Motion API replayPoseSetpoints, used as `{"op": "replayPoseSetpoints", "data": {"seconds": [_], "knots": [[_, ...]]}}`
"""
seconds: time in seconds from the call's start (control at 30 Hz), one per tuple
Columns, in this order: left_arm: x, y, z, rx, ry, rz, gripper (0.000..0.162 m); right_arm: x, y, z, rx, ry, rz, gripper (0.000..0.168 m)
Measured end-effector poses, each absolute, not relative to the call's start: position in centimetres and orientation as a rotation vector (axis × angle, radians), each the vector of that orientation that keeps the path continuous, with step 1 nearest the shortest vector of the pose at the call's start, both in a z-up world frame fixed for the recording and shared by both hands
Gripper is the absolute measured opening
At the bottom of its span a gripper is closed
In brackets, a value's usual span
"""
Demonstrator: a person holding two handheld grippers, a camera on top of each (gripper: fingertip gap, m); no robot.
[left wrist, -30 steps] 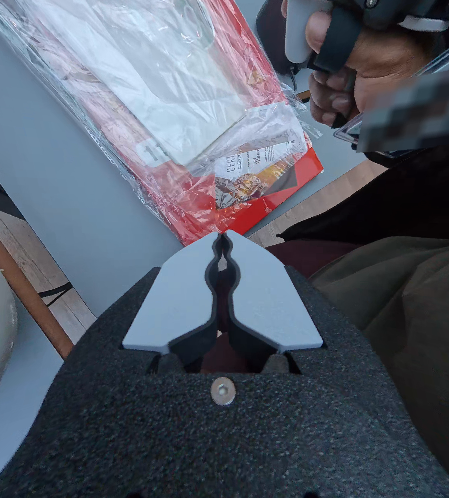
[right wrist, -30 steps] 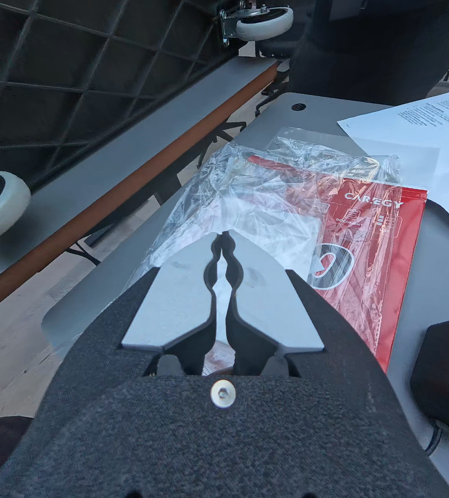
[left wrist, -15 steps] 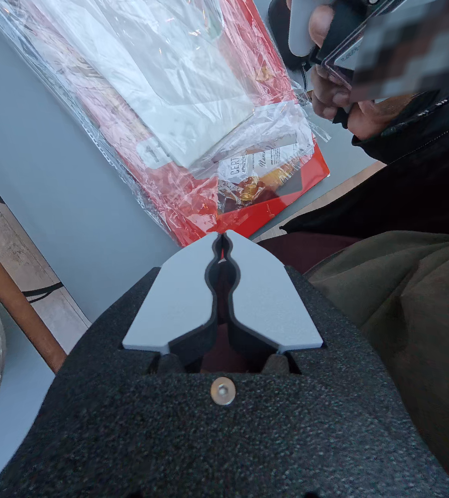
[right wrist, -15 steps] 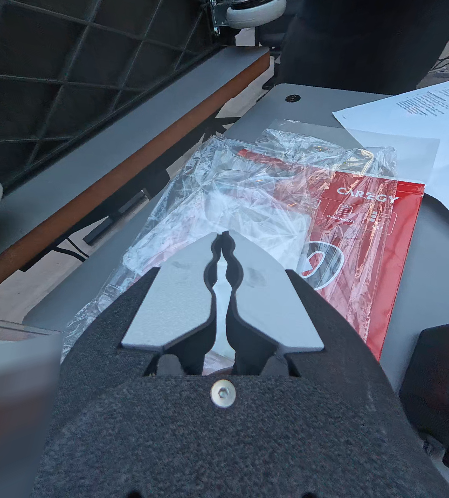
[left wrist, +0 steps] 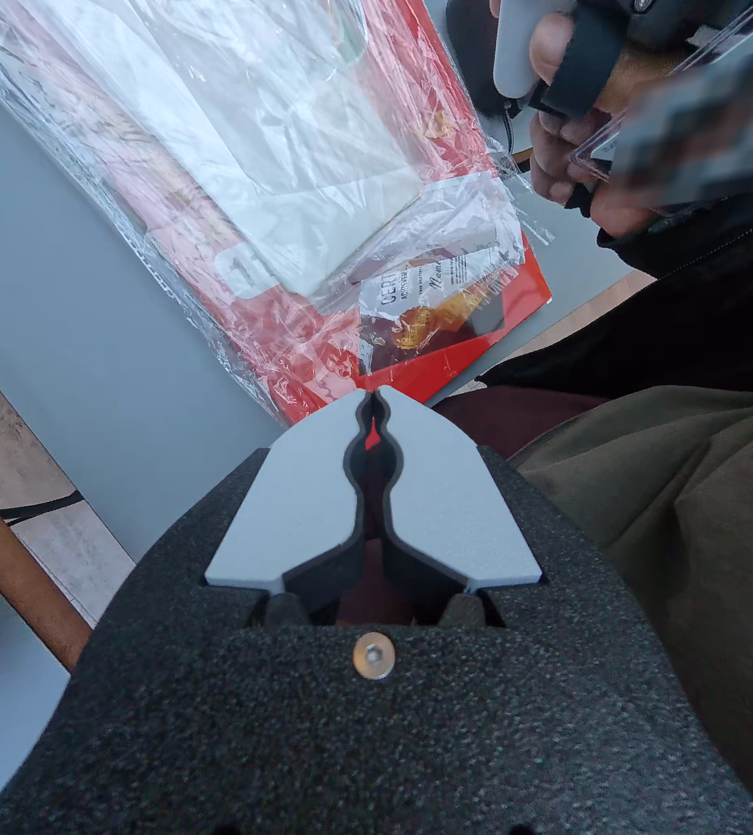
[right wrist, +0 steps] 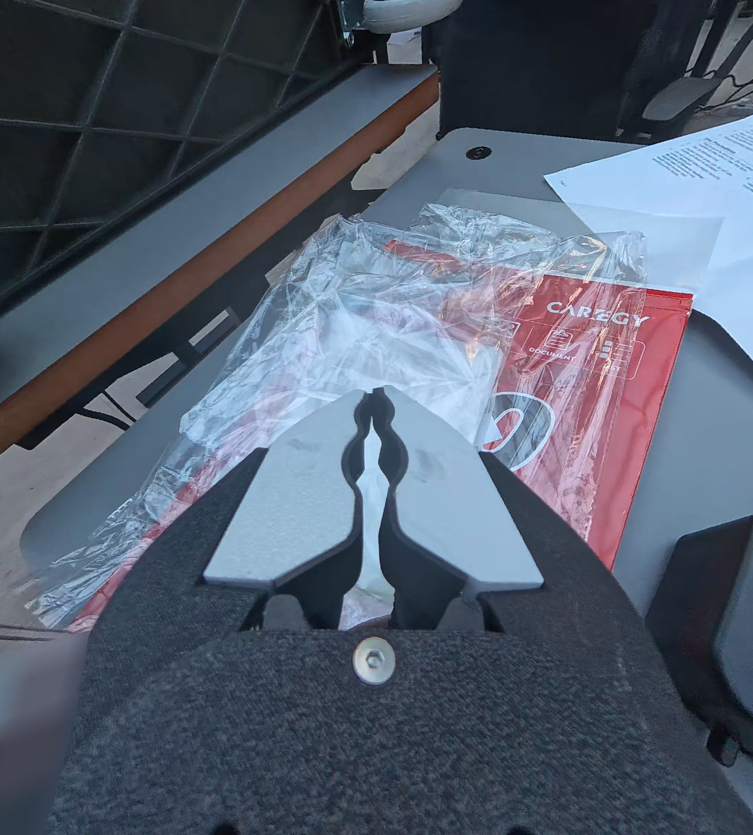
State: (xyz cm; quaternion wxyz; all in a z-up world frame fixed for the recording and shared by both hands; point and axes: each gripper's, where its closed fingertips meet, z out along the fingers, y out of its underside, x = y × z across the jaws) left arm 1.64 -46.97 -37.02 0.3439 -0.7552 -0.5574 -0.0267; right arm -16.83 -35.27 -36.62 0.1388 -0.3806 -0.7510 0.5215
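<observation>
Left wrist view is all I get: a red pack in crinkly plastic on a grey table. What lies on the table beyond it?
Observer: In the right wrist view, white printed sheets lie past the far corner of the red pack.
Operator: Anything beside the pack?
Observer: Yes, a black box sits on the table at the right of that view, apart from the pack.
Operator: And the other tool, is it holding something?
Observer: No. The right tool is shut with nothing between its tips, and it points over the clear wrap.
</observation>
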Motion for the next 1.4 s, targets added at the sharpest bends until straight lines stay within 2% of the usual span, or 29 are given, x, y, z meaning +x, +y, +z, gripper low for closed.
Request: {"op": "replayPoseSetpoints", "data": {"seconds": [1.17,1.4], "knots": [[1.7,-46.9,-37.2,-1.948,-1.49,-0.058,0.0,-20.9,-32.0,-38.1,-1.083,-2.145,1.344,0.003],[1.9,-47.0,-37.3,-1.943,-1.496,-0.058,0.001,-24.4,-28.7,-37.3,-1.0,-2.026,1.066,0.003]]}}
